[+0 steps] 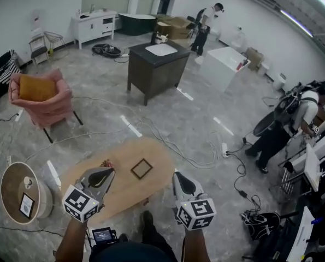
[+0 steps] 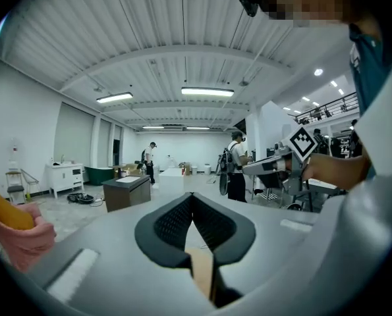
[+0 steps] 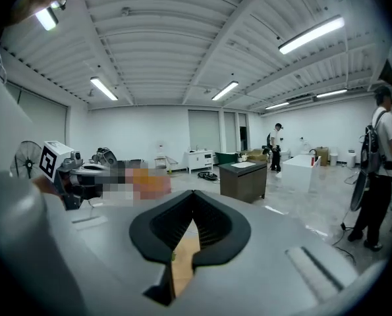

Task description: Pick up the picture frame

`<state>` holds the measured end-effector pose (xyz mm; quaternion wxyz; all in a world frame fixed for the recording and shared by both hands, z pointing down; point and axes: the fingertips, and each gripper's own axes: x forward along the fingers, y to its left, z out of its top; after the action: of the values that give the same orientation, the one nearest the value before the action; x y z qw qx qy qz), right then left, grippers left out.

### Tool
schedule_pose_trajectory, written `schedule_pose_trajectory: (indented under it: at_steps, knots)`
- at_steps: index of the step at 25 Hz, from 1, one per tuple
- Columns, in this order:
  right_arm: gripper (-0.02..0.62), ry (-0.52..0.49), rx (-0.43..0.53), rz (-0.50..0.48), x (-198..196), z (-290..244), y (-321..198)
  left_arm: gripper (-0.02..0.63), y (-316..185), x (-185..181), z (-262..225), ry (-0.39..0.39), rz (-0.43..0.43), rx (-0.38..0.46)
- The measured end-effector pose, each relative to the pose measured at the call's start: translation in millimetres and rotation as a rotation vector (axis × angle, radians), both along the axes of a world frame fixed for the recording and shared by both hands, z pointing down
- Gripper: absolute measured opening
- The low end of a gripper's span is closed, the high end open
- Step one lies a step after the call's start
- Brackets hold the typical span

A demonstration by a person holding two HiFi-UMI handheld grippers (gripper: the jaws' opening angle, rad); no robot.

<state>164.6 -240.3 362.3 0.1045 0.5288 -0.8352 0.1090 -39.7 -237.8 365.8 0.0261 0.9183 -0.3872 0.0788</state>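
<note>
The picture frame, small and square with a dark rim, lies flat near the middle of the oval wooden table. My left gripper is held over the table's left part, a little left of the frame. Over the table's right edge, right of the frame, hovers my right gripper. Both point forward and touch nothing. In the left gripper view the left gripper has its jaw tips together with nothing between them. The right gripper looks the same in its own view. Neither gripper view shows the frame.
A small reddish object lies on the table by the left gripper. A round side table with a cup and a small picture stands at the left. A pink armchair, a dark cabinet and floor cables lie beyond. A person bends over at the right.
</note>
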Motion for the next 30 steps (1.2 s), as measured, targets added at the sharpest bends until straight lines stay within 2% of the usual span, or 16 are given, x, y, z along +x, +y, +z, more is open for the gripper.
schedule_pose_trajectory:
  at_steps: [5,15,30]
  knots:
    - [0.008,-0.010,-0.025,-0.097,-5.2,15.1,-63.6,-0.003,-31.6,-0.8,4.5,-0.028,-0.090,-0.021]
    - [0.008,-0.017,-0.157,-0.236,-15.4,88.0,-161.6,-0.003,-79.1,2.3,38.8,-0.042,-0.233,-0.103]
    - [0.009,0.045,-0.420,-0.371,-27.6,276.5,-255.4,-0.003,-92.0,-17.7,123.8,-0.068,-0.430,-0.297]
